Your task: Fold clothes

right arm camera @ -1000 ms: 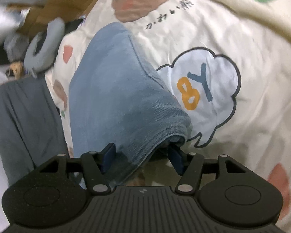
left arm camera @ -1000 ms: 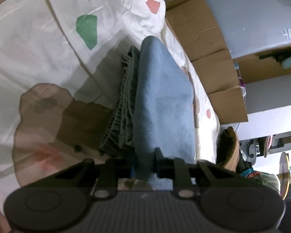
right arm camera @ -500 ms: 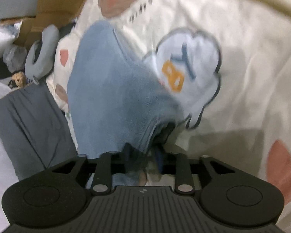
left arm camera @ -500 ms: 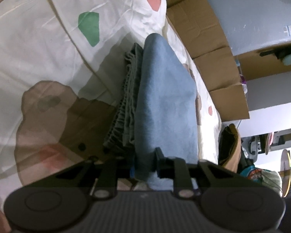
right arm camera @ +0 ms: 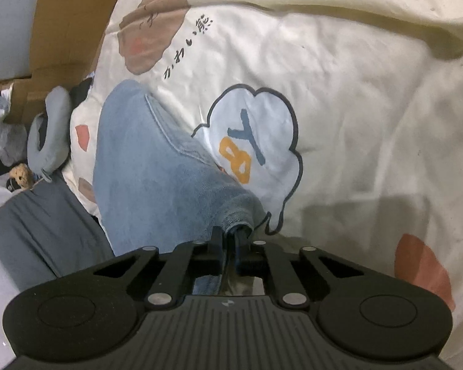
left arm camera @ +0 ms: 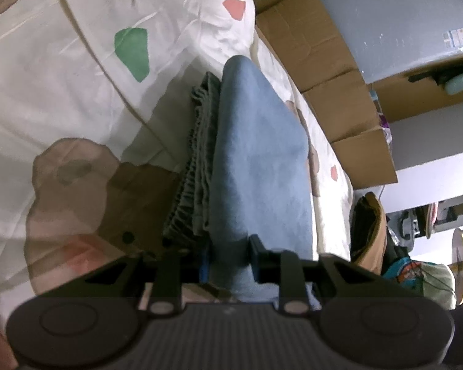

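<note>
A light blue garment [left arm camera: 256,160] lies folded on the patterned bed cover [left arm camera: 61,77], with a grey ribbed edge [left arm camera: 197,166] showing along its left side. My left gripper [left arm camera: 228,259] has the near end of the garment between its jaws, which are opening slightly while still pinching the cloth. In the right wrist view the same blue garment [right arm camera: 151,172] stretches away to the upper left. My right gripper [right arm camera: 230,242] is shut on its thick rolled corner, beside the cloud print with letters [right arm camera: 250,148].
Cardboard boxes [left arm camera: 330,71] line the far side of the bed. A grey cloth [right arm camera: 37,225], a grey neck pillow [right arm camera: 49,129] and a small plush toy [right arm camera: 20,177] lie at the left. Floor clutter [left arm camera: 416,271] sits past the bed edge.
My right gripper's jaws went from wide apart around the garment's rolled corner to shut on it, moving in slightly. The left gripper stayed put, its jaws a little wider.
</note>
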The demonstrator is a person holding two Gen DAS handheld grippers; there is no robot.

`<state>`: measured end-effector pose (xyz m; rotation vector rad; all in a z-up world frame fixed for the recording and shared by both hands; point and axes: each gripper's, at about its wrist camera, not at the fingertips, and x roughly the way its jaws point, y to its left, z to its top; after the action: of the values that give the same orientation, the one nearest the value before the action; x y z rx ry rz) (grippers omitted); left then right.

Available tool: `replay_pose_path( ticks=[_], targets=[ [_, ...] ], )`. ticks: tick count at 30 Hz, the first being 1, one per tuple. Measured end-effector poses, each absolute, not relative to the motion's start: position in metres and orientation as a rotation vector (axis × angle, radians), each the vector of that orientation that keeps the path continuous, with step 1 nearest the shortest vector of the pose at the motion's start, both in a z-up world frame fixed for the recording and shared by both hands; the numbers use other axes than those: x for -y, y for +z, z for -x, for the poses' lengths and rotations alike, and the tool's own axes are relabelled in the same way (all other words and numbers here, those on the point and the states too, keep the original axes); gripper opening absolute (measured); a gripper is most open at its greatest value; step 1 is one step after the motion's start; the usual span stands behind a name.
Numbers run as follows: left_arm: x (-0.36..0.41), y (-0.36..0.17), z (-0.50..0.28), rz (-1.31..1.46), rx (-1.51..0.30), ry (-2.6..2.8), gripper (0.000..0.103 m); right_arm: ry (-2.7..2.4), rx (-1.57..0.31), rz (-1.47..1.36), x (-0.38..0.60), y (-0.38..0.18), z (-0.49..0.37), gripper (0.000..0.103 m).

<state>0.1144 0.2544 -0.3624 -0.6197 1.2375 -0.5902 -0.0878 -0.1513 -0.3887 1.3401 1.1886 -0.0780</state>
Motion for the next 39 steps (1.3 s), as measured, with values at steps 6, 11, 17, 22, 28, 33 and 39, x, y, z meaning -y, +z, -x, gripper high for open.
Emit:
replay_pose_path(
  ticks=[6,11,17,22,28,33,39],
  targets=[
    [-0.254,-0.363,-0.114,0.597,-1.237,-0.58,0.026,-0.09,-1.207,-1.327,0.147,-0.388,0.101,0.0],
    [-0.253,-0.365,-0.113,0.552,-1.244,-0.572,0.023,-0.097,-1.223,-1.317,0.145,-0.39,0.104,0.0],
    [-0.248,-0.368,-0.111,0.504,-1.276,-0.57,0.021,-0.096,-1.385,-1.16,0.143,-0.384,0.106,0.0],
    [-0.25,-0.369,-0.105,0.499,-1.299,-0.573,0.021,-0.001,-1.344,-0.962,0.147,-0.354,0.084,0.002],
    [-0.256,-0.357,-0.107,0.492,-1.301,-0.585,0.025,0.083,-1.279,-0.783,0.148,-0.326,0.044,0.043],
    [-0.261,-0.343,-0.117,0.454,-1.251,-0.568,0.055,0.184,-1.239,-0.692,0.137,-0.314,0.012,0.059],
    [-0.257,-0.341,-0.136,0.445,-1.213,-0.549,0.071,0.237,-1.221,-0.616,0.126,-0.315,-0.013,0.064]
  ],
)
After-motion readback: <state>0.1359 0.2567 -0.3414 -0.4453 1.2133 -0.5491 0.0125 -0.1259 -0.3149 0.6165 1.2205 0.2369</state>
